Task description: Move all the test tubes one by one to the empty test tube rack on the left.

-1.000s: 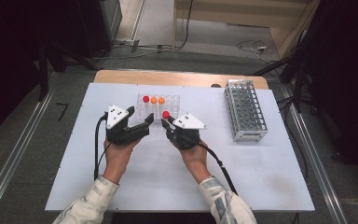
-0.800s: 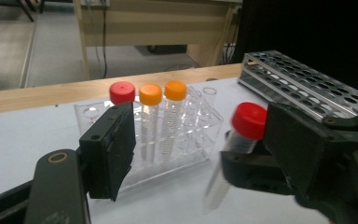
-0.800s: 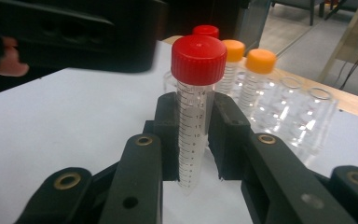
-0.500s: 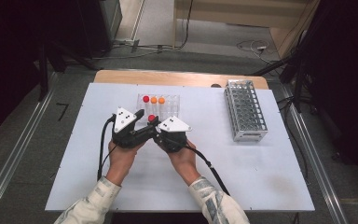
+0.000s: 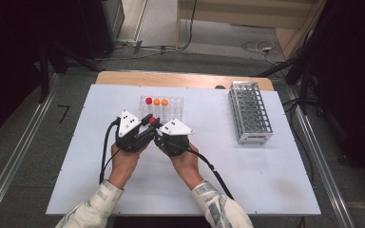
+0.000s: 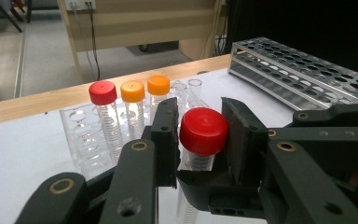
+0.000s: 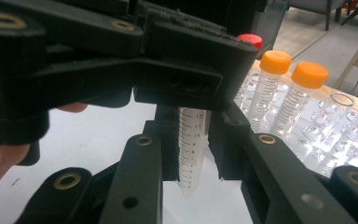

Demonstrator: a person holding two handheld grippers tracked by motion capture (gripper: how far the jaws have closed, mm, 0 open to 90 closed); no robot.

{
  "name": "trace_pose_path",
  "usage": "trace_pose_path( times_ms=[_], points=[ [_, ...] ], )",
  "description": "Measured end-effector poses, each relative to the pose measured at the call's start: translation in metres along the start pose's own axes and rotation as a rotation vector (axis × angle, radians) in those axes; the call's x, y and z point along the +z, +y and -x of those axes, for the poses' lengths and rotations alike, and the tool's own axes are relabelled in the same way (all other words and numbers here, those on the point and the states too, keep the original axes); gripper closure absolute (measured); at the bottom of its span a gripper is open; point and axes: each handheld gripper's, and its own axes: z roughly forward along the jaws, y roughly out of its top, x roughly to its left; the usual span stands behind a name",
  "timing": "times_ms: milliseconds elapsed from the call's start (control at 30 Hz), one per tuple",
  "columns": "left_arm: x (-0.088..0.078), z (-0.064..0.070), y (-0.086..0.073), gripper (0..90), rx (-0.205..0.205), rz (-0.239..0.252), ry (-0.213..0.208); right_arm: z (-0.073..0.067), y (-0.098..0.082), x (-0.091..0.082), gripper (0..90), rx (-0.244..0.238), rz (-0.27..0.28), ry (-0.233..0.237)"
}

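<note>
A clear graduated tube with a red cap (image 5: 151,120) stands upright between my two grippers over the middle of the white table (image 5: 266,180). My right gripper (image 7: 193,135) is shut on the tube's body (image 7: 190,149), below the cap. My left gripper (image 6: 200,106) has just been closing its jaws, and its pads (image 6: 168,140) now press on both sides of the red cap (image 6: 203,131). In the high view the left gripper (image 5: 145,129) and the right gripper (image 5: 159,134) touch tip to tip. The tube's pointed bottom hangs free above the table.
Just behind the grippers stands a clear plastic rack (image 5: 173,111) with one red-capped tube (image 6: 103,93) and two orange-capped tubes (image 6: 133,91), plus open tubes. A metal wire rack (image 5: 250,111) sits at the right. A wooden strip edges the table's far side.
The right gripper carried the red-capped tube left to meet the left gripper. The left gripper's jaws, wide apart before, have closed around the cap.
</note>
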Motion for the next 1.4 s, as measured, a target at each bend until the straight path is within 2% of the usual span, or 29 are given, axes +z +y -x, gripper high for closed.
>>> trace_pose_path(
  times_ms=[233,367,433,667,867,1000,1100,1200,1300,1400],
  points=[
    [-0.001,-0.001,0.000,70.0,-0.006,-0.003,0.000,0.000,-0.001,0.000,69.5,0.001,0.001,0.002],
    [-0.003,-0.003,0.001,70.0,-0.012,0.007,0.003,0.001,-0.001,-0.001,51.7,-0.004,-0.003,0.021],
    [-0.003,-0.004,0.001,70.0,-0.013,0.008,0.007,0.004,-0.004,-0.003,46.8,-0.018,-0.001,0.009],
    [-0.004,-0.006,0.002,70.0,-0.028,0.018,0.017,0.025,-0.016,-0.013,27.0,0.020,-0.055,-0.049],
    [-0.003,-0.007,0.002,70.0,-0.030,0.019,0.023,0.045,-0.025,-0.031,25.6,0.024,-0.067,-0.099],
    [-0.004,-0.010,0.005,70.0,-0.040,0.025,0.029,0.056,-0.035,-0.044,25.4,0.025,-0.078,-0.116],
    [-0.006,-0.013,0.008,70.0,-0.047,0.038,0.046,0.062,-0.041,-0.055,24.9,0.018,-0.088,-0.132],
    [-0.008,-0.020,0.011,70.0,-0.067,0.053,0.066,0.070,-0.047,-0.067,24.9,-0.009,-0.095,-0.159],
    [-0.010,-0.026,0.014,70.0,-0.094,0.066,0.078,0.079,-0.051,-0.080,25.0,-0.006,-0.094,-0.179],
    [-0.009,-0.031,0.019,70.0,-0.098,0.078,0.107,0.087,-0.056,-0.089,25.0,-0.003,-0.100,-0.192]
  ],
)
